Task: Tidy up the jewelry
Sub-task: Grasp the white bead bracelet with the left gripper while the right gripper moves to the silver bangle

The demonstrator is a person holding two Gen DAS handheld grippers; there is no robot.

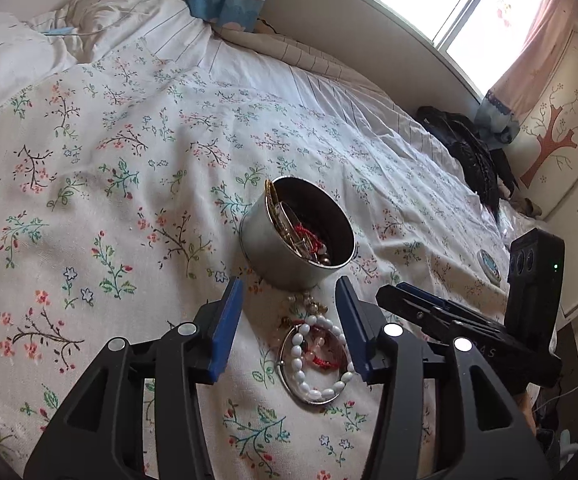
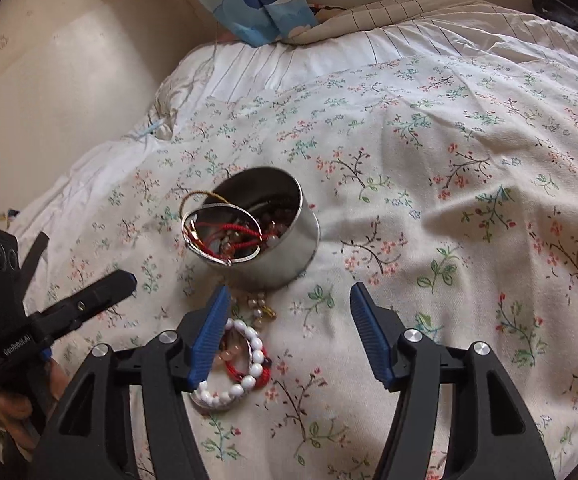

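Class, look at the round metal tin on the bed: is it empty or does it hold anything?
Not empty. The open tin holds red cord, beads and a silver bangle.

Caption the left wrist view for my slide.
Open left gripper straddles white beaded bracelet before round silver metal tin.

White lettering reading "GenRobot.AI" runs along the black body of the left gripper (image 2: 101, 292), seen at the left edge of the right wrist view. Below it, on the same body near the handle, sits a small block of white print, too small to read. In the left wrist view, the right gripper (image 1: 405, 294) carries faint grey letters on its dark body; only "AS" can be made out, and the letters before them are too dim to tell. Nothing else in either view bears legible writing.
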